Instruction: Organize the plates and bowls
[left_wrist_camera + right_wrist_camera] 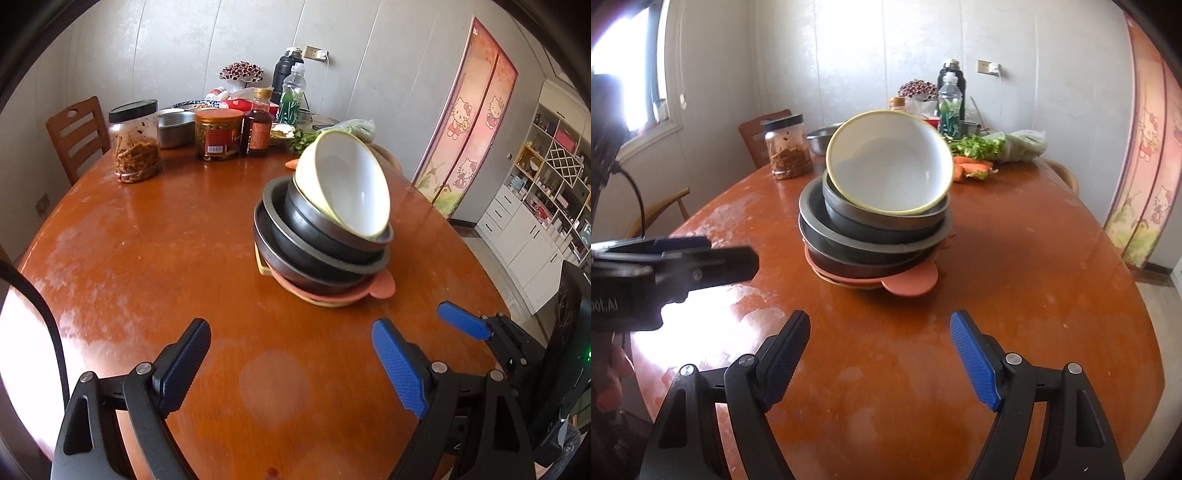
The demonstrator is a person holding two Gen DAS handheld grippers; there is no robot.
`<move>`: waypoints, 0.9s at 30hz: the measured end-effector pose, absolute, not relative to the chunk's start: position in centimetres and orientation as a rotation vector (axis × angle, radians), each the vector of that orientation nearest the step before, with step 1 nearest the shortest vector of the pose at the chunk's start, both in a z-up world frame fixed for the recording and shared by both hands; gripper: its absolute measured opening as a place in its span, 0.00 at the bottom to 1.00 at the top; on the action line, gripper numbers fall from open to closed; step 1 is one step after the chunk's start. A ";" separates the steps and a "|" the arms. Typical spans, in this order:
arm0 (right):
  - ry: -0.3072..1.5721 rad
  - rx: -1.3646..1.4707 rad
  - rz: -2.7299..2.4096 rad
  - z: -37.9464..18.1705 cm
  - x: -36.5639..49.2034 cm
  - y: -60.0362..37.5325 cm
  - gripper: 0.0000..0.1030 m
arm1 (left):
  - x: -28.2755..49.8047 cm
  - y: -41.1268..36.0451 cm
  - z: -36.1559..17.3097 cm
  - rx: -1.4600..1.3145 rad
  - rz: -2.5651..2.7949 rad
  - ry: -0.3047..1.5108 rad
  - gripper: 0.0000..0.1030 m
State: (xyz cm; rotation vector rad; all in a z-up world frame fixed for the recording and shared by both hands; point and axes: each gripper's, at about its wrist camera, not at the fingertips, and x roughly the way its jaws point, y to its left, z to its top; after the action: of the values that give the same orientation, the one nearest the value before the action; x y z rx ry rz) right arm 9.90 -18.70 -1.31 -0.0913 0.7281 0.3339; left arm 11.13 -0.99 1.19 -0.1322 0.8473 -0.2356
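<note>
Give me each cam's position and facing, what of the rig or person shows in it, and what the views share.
Left wrist: on the left hand-held gripper, angled down over the wooden table at the dish stack; its own open fingers show, with the right hand-held gripper at right.
Right wrist: on the right hand-held gripper, facing the same stack; its own open fingers show, the left hand-held gripper's fingers and fingertips of a hand at left.
Shared: table, stack topped by the tilted white bowl, dark-lidded jar.
</note>
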 end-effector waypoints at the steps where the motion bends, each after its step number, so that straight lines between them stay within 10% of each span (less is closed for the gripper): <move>1: 0.727 -0.091 0.332 -1.3 9.7 -18.8 0.77 | 10.8 -1.1 1.1 -0.133 -0.229 0.847 0.87; 27: 0.697 -0.058 0.316 -3.1 4.0 -20.6 0.78 | 5.6 -2.1 -2.6 -0.126 -0.120 0.856 0.88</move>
State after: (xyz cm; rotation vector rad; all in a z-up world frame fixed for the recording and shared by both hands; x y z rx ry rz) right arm 3.95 -20.64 -3.09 -0.0583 0.6967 0.3157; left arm 5.65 -2.11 -2.55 -0.1256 0.8560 -0.1199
